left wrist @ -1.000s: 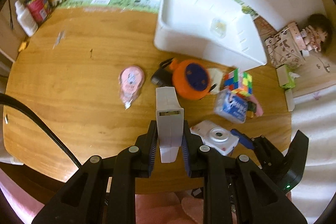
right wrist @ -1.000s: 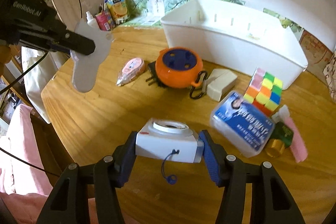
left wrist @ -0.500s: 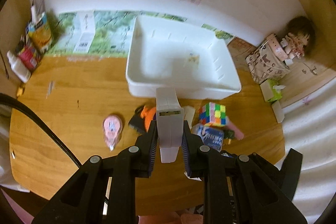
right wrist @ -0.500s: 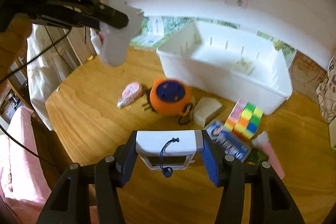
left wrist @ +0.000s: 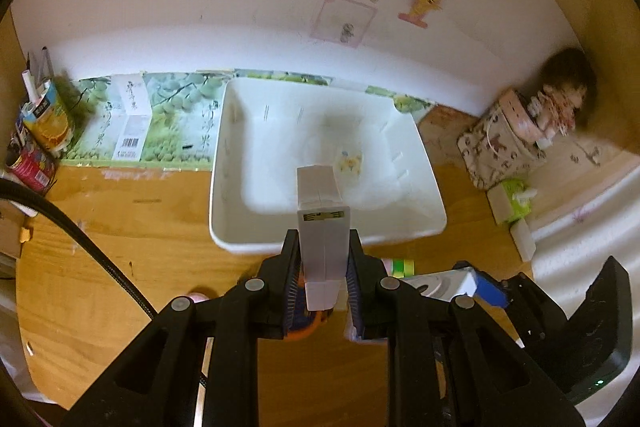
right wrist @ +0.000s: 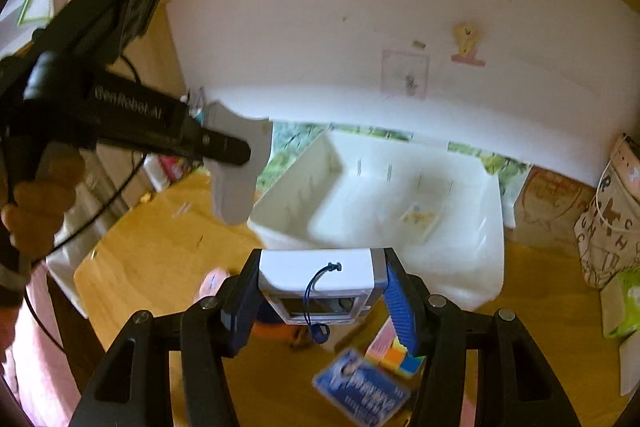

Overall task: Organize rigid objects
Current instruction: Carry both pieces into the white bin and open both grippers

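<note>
- At the far left of the left wrist view, a cluster of cans and packets (left wrist: 40, 131) stands at the back edge of the wooden table (left wrist: 120, 227), beside a green printed carton (left wrist: 160, 119) lying flat against the wall.
- The white wall (left wrist: 240, 7) fills the upper half of the frame; a pale drawing (left wrist: 344, 21) and a yellow sticker (left wrist: 424, 5) are fixed to it right of centre.
- The white bin (left wrist: 224, 187) sits in the middle of the frame on the table, open side up, with a small yellowish piece on its floor.
- The left gripper (left wrist: 323, 267), low centre, is clamped on a grey-white handheld device (left wrist: 320, 215), held in the air over the near rim of the bin.
- At the right edge, a patterned bag (left wrist: 496, 151) and a doll (left wrist: 564, 95) sit in the corner.
- In the right wrist view, the right gripper (right wrist: 320, 291), low centre, is closed on a white camera (right wrist: 316, 275), in the air before the bin.
- Under it on the table lie a coloured cube (right wrist: 400, 355) and a blue packet (right wrist: 360, 387), both blurred.
</note>
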